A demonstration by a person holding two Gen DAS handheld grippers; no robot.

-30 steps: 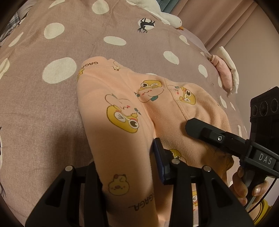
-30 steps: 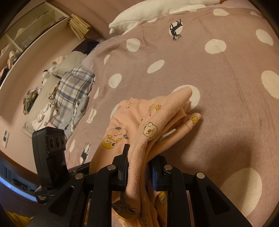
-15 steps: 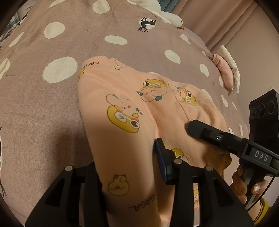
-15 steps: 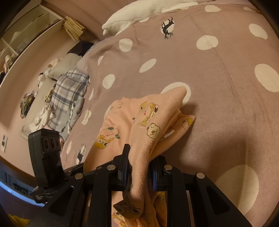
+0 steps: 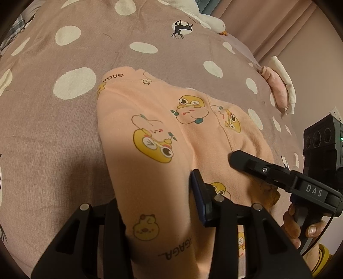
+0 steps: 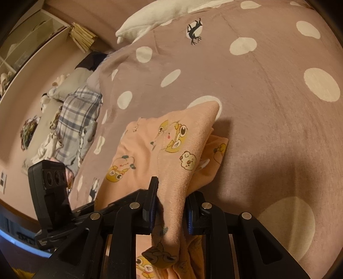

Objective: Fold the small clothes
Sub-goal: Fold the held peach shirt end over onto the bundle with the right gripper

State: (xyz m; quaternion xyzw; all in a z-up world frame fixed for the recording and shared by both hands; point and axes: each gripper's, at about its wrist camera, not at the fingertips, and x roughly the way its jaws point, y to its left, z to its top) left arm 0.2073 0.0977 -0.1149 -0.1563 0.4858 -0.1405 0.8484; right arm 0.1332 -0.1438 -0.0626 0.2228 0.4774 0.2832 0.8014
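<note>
A peach garment (image 5: 163, 133) printed with yellow cartoon animals lies on a mauve bedspread (image 5: 64, 139) with white dots. Its near part is pulled up toward both cameras. My left gripper (image 5: 156, 193) is shut on a thick fold at the garment's near left side; the fabric hides its left finger. My right gripper (image 6: 170, 206) is shut on a bunched fold of the same garment (image 6: 178, 146), which drapes away over the lower layers. In the left wrist view one of its fingers (image 5: 253, 167) rests against the cloth on the right.
A person's hand (image 5: 300, 227) holds the right gripper's handle. A white goose plush (image 5: 210, 19) lies at the bed's far end, and a pink and white cloth (image 5: 278, 90) at its right edge. Plaid clothing (image 6: 77, 120) and a shelf (image 6: 32, 43) are on the left.
The right gripper has tilted slightly with its fold, which now lies a little broader and lower over the bed. The left gripper and its hold look the same.
</note>
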